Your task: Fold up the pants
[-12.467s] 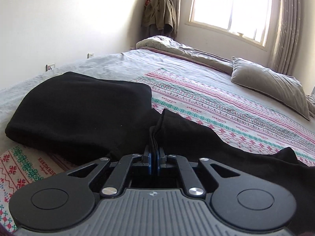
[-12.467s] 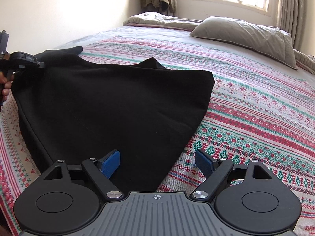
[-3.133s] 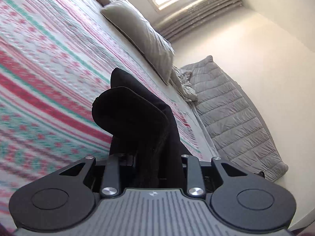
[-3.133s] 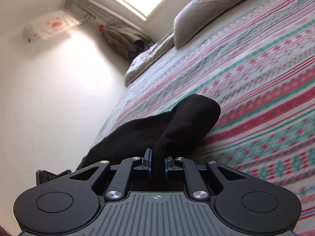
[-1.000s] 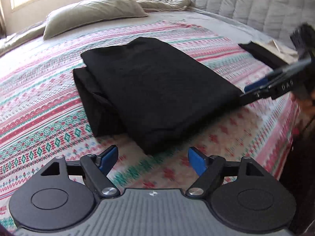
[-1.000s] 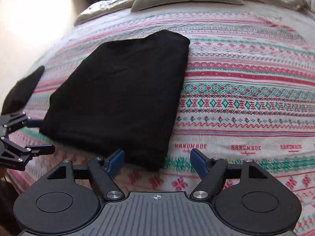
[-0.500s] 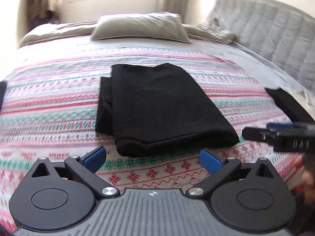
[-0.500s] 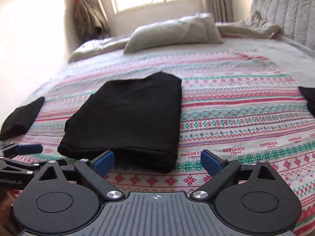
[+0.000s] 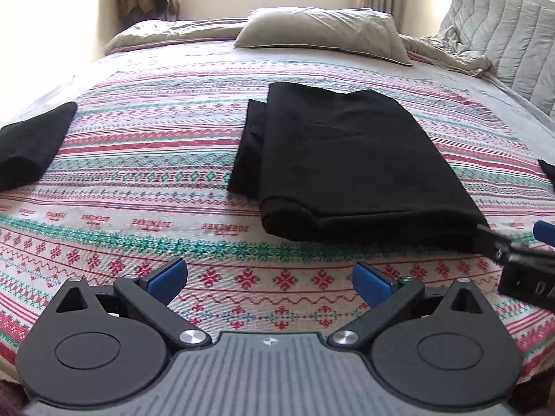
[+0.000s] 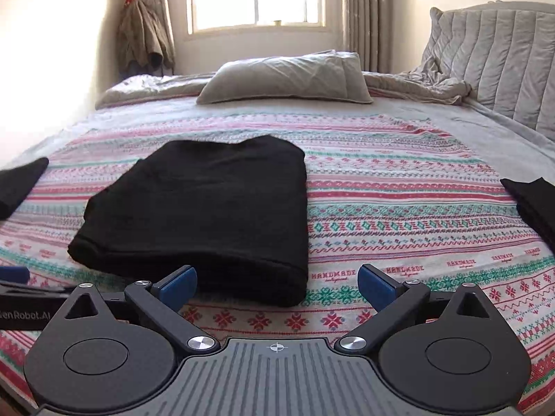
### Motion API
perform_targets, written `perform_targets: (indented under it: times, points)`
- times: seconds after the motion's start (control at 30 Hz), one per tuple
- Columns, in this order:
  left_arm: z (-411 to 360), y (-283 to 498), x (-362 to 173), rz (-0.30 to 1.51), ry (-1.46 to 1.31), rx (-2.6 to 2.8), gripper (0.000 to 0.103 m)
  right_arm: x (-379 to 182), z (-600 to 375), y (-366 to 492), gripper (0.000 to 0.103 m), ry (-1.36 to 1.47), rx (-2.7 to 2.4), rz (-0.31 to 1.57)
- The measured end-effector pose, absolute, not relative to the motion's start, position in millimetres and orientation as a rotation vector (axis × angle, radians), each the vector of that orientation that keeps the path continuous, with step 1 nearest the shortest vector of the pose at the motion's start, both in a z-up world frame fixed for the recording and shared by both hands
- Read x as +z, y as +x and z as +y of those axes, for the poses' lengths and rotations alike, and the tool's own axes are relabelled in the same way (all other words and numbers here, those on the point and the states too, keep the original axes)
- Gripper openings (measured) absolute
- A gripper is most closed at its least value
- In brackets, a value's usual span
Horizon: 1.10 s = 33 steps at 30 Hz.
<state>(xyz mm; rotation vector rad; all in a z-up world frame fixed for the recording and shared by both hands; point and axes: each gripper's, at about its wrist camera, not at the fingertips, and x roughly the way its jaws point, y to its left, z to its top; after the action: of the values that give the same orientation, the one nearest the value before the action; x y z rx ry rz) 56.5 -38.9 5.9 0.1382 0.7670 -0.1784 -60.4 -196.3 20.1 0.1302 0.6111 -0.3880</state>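
The black pants [image 9: 347, 159] lie folded into a thick rectangle on the patterned bedspread [image 9: 138, 180]; the right wrist view shows them [image 10: 208, 208] just ahead. My left gripper [image 9: 270, 277] is open, short of the pants' near edge, with only bedspread between its blue pads. My right gripper [image 10: 277, 282] has its jaws opening wide; the pants' near right corner lies between and beyond the pads, untouched. Each gripper shows in the other's view: the right gripper [image 9: 520, 253] by the pants' near right corner, the left gripper [image 10: 20, 287] at the left edge.
Another folded black garment [image 9: 31, 142] lies at the bed's left side, and a second one [image 10: 534, 201] at the right side. A grey pillow [image 10: 288, 76] and a rumpled duvet lie at the far end. A padded headboard [image 10: 503, 62] stands on the right.
Both grippers have backed off the folded pants and swung to face the window, and their jaws have spread wider. The pants have stayed in place.
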Motion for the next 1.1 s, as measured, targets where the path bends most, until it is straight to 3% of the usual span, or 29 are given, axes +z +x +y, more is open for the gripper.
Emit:
perform_targets:
  times: [1.1]
  points:
    - [-42, 46, 3, 0.764, 0.181, -0.162, 0.103, 6, -190, -53, 0.101, 0.099, -0.381, 0.667]
